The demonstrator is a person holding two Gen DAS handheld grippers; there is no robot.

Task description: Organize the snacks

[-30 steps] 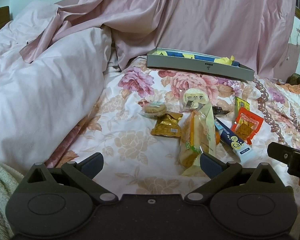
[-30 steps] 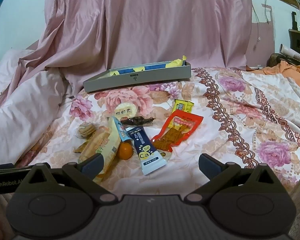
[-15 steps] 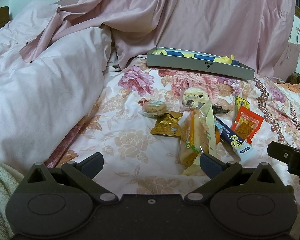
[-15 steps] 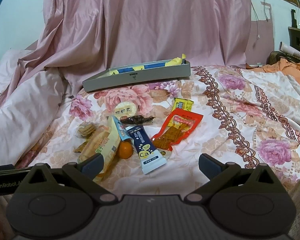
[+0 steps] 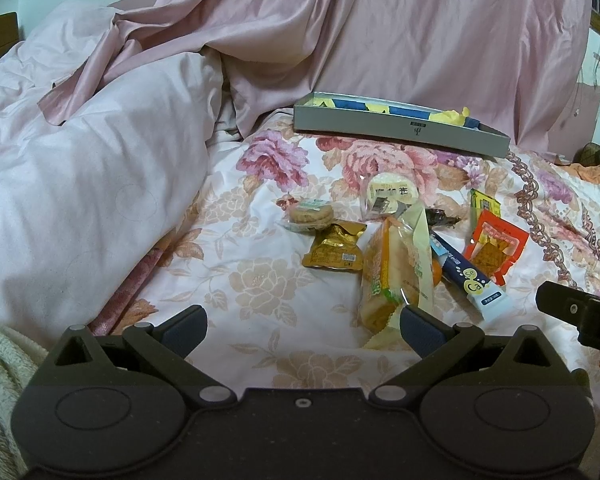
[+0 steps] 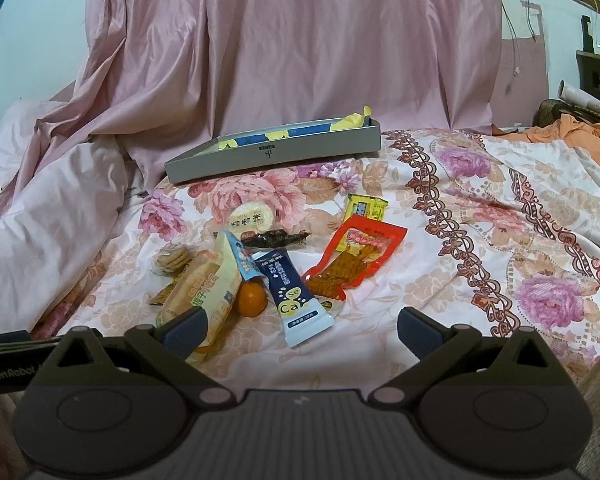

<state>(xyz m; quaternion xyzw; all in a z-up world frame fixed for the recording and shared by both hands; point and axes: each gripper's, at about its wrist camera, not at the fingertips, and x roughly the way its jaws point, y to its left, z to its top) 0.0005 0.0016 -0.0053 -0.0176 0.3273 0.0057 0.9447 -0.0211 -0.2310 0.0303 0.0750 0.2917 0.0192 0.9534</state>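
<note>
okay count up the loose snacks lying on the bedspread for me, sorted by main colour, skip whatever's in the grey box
Blue: 1, the blue and white sachet
Red: 1, the red pouch
Yellow: 2, the small yellow packet and the long bread pack
Gold: 1, the gold packet
Orange: 1, the mandarin
Dark brown: 1, the dark wrapped piece
Pale or clear wrap: 2, the round cake and the biscuit stack
Total: 9

A home bedroom: a floral quilted bedspread ahead of the fingers, rumpled pink satin sheets heaped beyond.
</note>
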